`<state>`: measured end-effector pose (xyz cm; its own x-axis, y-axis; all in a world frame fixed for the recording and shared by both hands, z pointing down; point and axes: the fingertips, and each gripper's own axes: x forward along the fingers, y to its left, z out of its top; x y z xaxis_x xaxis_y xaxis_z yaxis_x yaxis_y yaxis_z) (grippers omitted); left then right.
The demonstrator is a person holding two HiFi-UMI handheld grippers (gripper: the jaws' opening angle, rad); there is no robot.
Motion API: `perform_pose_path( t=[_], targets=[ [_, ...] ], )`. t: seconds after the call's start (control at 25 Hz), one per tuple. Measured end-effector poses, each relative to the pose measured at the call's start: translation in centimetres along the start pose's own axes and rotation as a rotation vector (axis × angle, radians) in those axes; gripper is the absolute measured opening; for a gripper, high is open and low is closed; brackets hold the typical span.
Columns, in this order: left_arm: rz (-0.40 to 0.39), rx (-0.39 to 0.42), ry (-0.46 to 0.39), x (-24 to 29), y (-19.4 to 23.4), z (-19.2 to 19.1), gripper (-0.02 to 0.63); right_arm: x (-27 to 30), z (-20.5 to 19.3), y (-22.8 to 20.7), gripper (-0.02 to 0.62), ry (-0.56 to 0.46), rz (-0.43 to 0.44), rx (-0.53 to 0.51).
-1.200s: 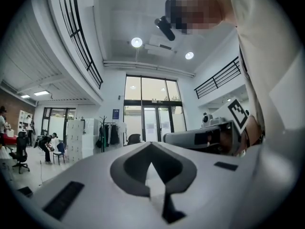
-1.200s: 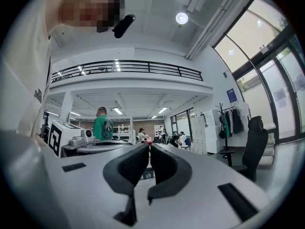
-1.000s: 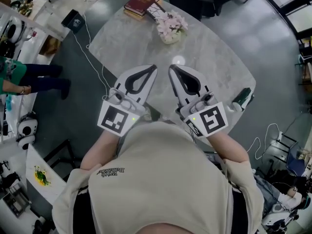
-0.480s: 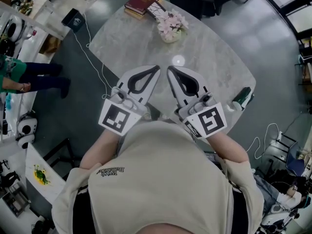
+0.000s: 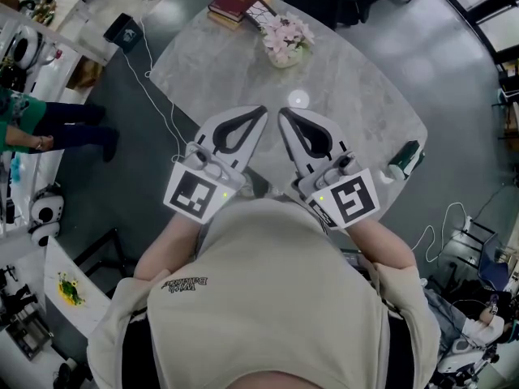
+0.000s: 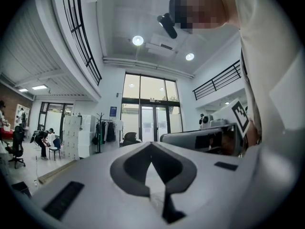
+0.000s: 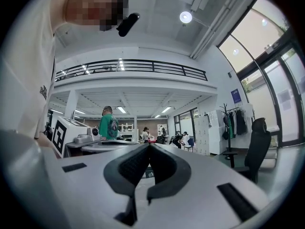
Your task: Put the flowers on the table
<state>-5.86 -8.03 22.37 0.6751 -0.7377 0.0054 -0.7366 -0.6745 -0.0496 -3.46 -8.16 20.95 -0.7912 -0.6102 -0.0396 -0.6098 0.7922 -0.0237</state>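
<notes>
A small pot of pale pink flowers (image 5: 285,40) stands at the far side of the round marble table (image 5: 357,96). My left gripper (image 5: 262,110) and right gripper (image 5: 282,113) hover side by side over the table's near half, tips almost together, well short of the flowers. Both are shut and hold nothing. In the left gripper view the left gripper (image 6: 151,144) has its jaws closed against the room beyond, pointing level. The right gripper (image 7: 148,146) looks the same in the right gripper view. Neither gripper view shows the flowers.
A stack of books (image 5: 237,1) lies behind the flowers at the table's far edge. A dark green object (image 5: 403,162) sits at the right rim. A black box (image 5: 123,32) with a cable is on the floor to the left, where a person (image 5: 24,126) stands.
</notes>
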Motion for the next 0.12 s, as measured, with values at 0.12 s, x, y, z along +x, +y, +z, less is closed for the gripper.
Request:
perform_pose_path(
  t=[0.12],
  targets=[
    [-0.005,0.002,0.005,-0.04,-0.30,-0.16,0.006,-0.17,-0.15,0.17,0.011,0.002,0.004,-0.004]
  ],
)
